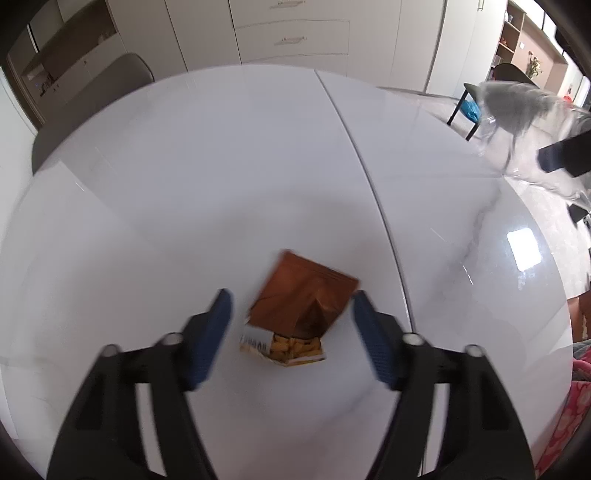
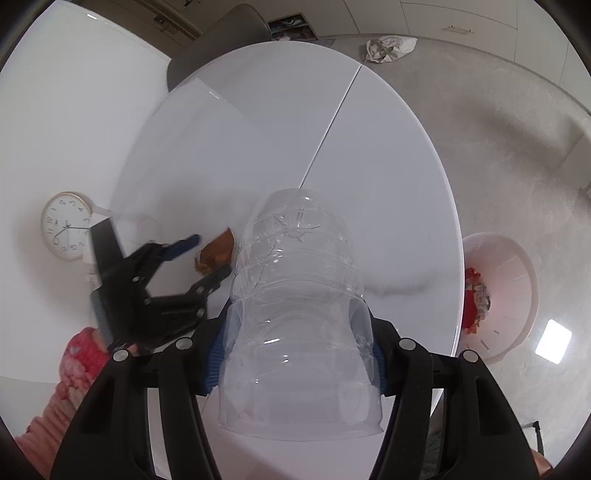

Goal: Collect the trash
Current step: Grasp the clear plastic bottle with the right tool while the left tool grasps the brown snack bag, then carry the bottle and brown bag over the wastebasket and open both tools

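Observation:
A brown and orange snack wrapper (image 1: 301,306) lies on the white round table (image 1: 221,166). My left gripper (image 1: 291,317) is open, its blue-padded fingers either side of the wrapper, not closed on it. It also shows in the right wrist view (image 2: 207,258) beside the wrapper (image 2: 216,254). My right gripper (image 2: 295,354) is shut on a clear plastic bottle (image 2: 299,295), held above the table. The bottle also shows at the right of the left wrist view (image 1: 532,129), with a right fingertip (image 1: 565,155) on it.
A white basket (image 2: 506,295) with red and mixed trash stands on the floor right of the table. A grey chair (image 2: 218,33) is at the table's far side. A crumpled bag (image 2: 389,48) lies on the floor. Cabinets (image 1: 295,33) line the far wall.

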Demonstrator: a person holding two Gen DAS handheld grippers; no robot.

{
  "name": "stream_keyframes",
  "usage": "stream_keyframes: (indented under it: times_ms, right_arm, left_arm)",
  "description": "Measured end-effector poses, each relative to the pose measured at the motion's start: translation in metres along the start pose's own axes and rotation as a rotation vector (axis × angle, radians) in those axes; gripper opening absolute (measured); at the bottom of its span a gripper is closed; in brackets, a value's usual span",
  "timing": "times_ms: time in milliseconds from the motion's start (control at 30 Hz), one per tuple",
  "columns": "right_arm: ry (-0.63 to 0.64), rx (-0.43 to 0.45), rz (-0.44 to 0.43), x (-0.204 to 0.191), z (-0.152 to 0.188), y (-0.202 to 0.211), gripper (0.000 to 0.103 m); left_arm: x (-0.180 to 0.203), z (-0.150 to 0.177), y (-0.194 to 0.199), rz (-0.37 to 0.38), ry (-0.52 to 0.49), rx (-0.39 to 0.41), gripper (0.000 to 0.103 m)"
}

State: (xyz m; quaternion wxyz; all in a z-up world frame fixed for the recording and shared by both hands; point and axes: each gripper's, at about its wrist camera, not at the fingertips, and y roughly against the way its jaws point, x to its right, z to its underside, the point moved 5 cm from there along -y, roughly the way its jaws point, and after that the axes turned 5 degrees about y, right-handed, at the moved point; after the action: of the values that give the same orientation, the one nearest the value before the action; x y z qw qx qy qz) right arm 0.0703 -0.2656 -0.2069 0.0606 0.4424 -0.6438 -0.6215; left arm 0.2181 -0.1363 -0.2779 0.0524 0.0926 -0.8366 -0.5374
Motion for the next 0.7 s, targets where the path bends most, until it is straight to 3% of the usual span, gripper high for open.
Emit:
stream_keyframes:
  times_ms: [67,267,400,700]
  right_arm:
    - [0.002,0.002,-0.007,0.000,0.001,0.004,0.061]
    - [0.004,0.022,-0.014,0.003,0.003,0.015,0.061]
    - [0.010,0.025,-0.021,0.004,0.004,0.019,0.061]
    - [0.032,0.015,-0.034,0.004,0.006,0.022,0.061]
  left_arm:
    - [0.001,0.002,-0.003,0.020,0.012,-0.005,0.045]
    - [0.008,0.003,-0.001,0.015,0.015,0.002,0.038]
    - [0.010,0.000,0.005,0.027,0.041,0.014,0.028]
    - [0.019,0.000,0.029,0.040,0.114,0.054,0.027]
